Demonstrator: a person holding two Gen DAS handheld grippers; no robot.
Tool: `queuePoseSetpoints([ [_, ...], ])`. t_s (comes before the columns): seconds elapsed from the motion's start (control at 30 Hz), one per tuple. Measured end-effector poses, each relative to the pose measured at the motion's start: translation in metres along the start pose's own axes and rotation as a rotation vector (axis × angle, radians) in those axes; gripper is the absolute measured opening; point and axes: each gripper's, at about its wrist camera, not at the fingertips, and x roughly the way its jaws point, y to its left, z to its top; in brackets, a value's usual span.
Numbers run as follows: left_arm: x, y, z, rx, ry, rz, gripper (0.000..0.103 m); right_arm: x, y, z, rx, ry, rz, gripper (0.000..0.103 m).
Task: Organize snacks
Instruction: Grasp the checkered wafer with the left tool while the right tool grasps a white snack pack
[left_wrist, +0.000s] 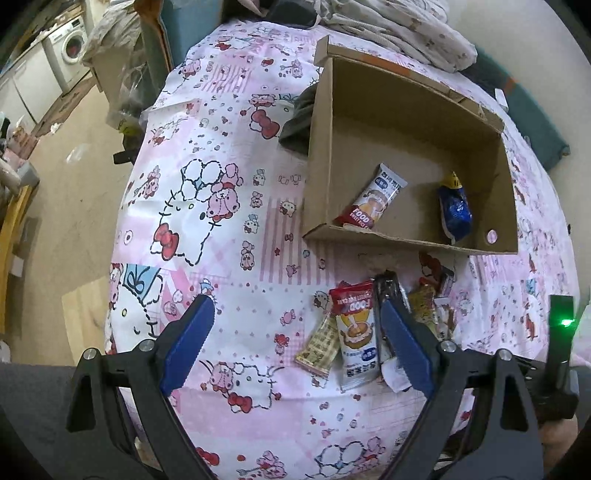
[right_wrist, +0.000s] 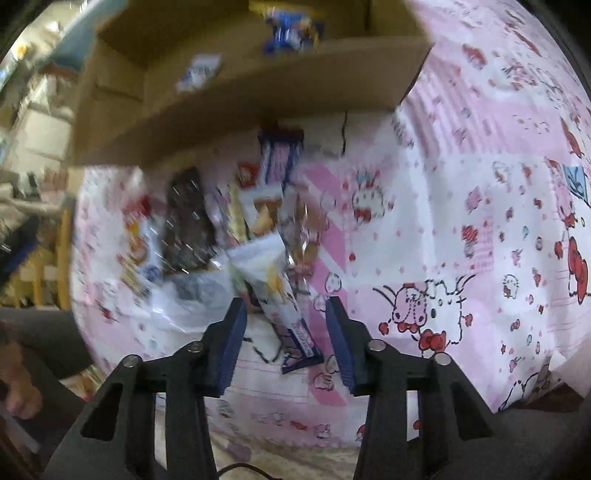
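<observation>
Between spread right gripper (right_wrist: 286, 341) fingers, a white-and-purple snack packet (right_wrist: 282, 306), unheld.

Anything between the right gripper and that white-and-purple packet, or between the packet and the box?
Nothing visible blocks the right gripper: the packet lies between its open fingers. Toward the box, other snacks lie in a pile, and the box's near wall must be cleared.

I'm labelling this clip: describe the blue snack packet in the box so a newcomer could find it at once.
Find the open cardboard box on the pink cartoon-print cloth. Two packets lie inside it, and the blue snack packet is the one nearer the box's right wall. It is dark blue with a yellow top, unlike the red-and-white packet to its left.
</observation>
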Motion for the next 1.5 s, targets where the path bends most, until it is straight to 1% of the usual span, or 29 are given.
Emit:
queuePoseSetpoints([
  [0.07,0.005,-0.001,0.002,0.026,0.010,0.036,0.090,0.004,0.005,-0.001,-0.028,0.013,-0.015,0.026],
  [0.1,0.007,0.001,0.002,0.030,0.021,0.036,0.090,0.002,0.006,-0.002,-0.034,0.007,-0.014,0.018],
  [0.2,0.014,0.008,0.001,0.003,0.054,0.034,0.090,-0.013,0.005,-0.007,-0.026,-0.041,0.040,0.018],
  [0.27,0.016,0.012,-0.001,-0.014,0.065,0.029,0.089,-0.029,0.004,-0.011,-0.019,-0.095,0.061,0.018],
  [0.33,0.017,0.010,-0.002,-0.002,0.062,0.036,0.089,-0.042,-0.001,-0.013,0.010,-0.144,0.102,0.018],
  [0.37,0.018,0.009,-0.002,0.009,0.059,0.046,0.084,-0.049,-0.003,-0.013,0.025,-0.171,0.125,0.018],
  [0.4,0.020,0.007,-0.003,0.023,0.056,0.059,0.077,-0.055,-0.005,-0.012,0.037,-0.198,0.143,0.018],
  [0.47,0.025,0.007,-0.002,0.042,0.068,0.084,0.072,-0.063,-0.005,-0.010,0.057,-0.240,0.158,0.018],
  [0.5,0.032,0.008,-0.002,0.045,0.093,0.094,0.069,-0.065,-0.006,-0.009,0.065,-0.248,0.156,0.018],
  [0.57,0.044,0.010,-0.003,0.040,0.140,0.091,0.060,-0.064,-0.003,-0.006,0.078,-0.247,0.167,0.018],
  [0.6,0.054,0.008,-0.006,0.054,0.181,0.092,0.060,-0.064,-0.001,-0.003,0.082,-0.245,0.175,0.018],
  [0.67,0.068,0.002,-0.011,0.087,0.231,0.095,0.060,-0.067,-0.001,0.002,0.080,-0.248,0.181,0.018],
  [0.73,0.081,-0.006,-0.017,0.121,0.272,0.096,0.060,-0.066,0.001,0.005,0.079,-0.249,0.186,0.018],
  [0.8,0.089,-0.015,-0.020,0.159,0.293,0.103,0.060,-0.064,0.000,0.005,0.087,-0.243,0.196,0.018],
  [0.9,0.092,-0.027,-0.022,0.196,0.296,0.072,0.060,-0.058,0.001,0.005,0.094,-0.231,0.207,0.018],
  [0.97,0.093,-0.033,-0.023,0.217,0.296,0.069,0.060,-0.059,0.001,0.005,0.087,-0.233,0.206,0.018],
  [1.1,0.103,-0.044,-0.027,0.243,0.322,0.044,0.060,-0.060,0.001,0.007,0.084,-0.232,0.213,0.018],
  [1.27,0.110,-0.052,-0.028,0.292,0.317,0.081,0.060,-0.058,0.003,0.009,0.072,-0.228,0.208,0.018],
  [1.3,0.110,-0.054,-0.028,0.306,0.311,0.090,0.058,-0.058,0.005,0.009,0.067,-0.229,0.206,0.018],
  [1.33,0.110,-0.056,-0.028,0.321,0.305,0.095,0.055,-0.058,0.006,0.009,0.062,-0.229,0.203,0.018],
  [1.37,0.111,-0.058,-0.027,0.330,0.303,0.088,0.032,-0.057,0.006,0.010,0.059,-0.228,0.199,0.018],
  [1.4,0.110,-0.064,-0.027,0.338,0.307,0.083,0.023,-0.056,0.007,0.010,0.059,-0.227,0.196,0.018],
  [1.5,0.109,-0.061,-0.026,0.300,0.319,0.062,0.023,-0.056,0.006,0.010,0.064,-0.226,0.192,0.018],
])
